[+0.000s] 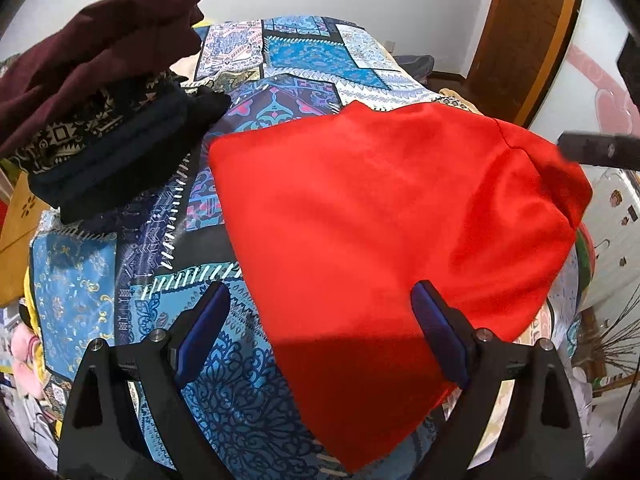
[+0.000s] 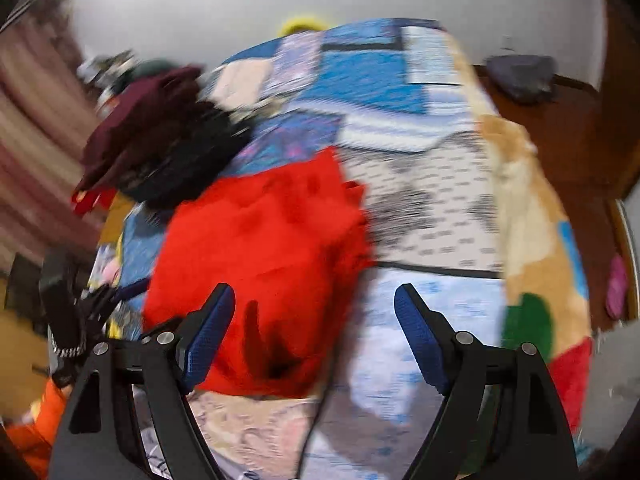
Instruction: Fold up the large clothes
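My left tongs (image 1: pixel 320 320) and right tongs (image 2: pixel 314 320) both gaped empty; only the left view sharply showed the red cloth (image 1: pixel 392 216), clothes pile (image 1: pixel 100 120) at ten o'clock.

right wrist view smeared by motion — red garment (image 2: pixel 260 248) folds unreadable, bedspread (image 2: pixel 420 208) pattern lost.

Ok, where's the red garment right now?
In the left wrist view, the red garment lies flat on the patterned bedspread, right of the stack of folded dark clothes.

left wrist: close, angled down | right wrist: likewise, blurred | shared: red garment (image 1: pixel 392 216) on bedspread (image 1: pixel 248 380)
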A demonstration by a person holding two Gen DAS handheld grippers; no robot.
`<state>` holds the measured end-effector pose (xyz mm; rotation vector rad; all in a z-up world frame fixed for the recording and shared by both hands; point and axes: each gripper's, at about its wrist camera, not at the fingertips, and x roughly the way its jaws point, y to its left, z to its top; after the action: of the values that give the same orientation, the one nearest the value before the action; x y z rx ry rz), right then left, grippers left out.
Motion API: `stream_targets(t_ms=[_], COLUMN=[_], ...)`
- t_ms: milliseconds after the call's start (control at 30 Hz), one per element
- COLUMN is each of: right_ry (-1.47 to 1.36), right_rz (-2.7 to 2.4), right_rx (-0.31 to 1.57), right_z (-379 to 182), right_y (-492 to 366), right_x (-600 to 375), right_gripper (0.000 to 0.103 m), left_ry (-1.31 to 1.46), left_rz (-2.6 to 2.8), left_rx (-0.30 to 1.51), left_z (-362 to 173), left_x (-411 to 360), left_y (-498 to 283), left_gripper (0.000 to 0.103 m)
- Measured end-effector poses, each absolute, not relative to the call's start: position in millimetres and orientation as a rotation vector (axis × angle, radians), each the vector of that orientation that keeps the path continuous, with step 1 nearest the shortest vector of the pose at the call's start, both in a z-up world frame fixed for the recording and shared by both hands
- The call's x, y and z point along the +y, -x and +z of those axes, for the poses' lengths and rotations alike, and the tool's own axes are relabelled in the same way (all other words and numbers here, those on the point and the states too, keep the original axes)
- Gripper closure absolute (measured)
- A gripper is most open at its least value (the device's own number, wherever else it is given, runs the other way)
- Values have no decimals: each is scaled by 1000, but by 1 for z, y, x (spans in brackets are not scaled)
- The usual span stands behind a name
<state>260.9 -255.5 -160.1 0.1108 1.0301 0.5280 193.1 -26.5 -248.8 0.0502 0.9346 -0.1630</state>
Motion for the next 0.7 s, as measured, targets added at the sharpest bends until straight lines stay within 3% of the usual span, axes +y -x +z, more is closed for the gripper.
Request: stream_targets(t_ms=[267,700], right_ry=[67,162], right_rz=[487,364], right_rx=[1161,1093], right_z=[-224,-200], right_y=[-253,-245], right_x=[-250,-298], right_gripper=[24,23], left_ry=[-60,-91], left_rz=[-196,-167], left_rx=[922,914], left_z=[-235,-242], left_x=[-15,1], left_y=[-181,-176], left_gripper=[11,4])
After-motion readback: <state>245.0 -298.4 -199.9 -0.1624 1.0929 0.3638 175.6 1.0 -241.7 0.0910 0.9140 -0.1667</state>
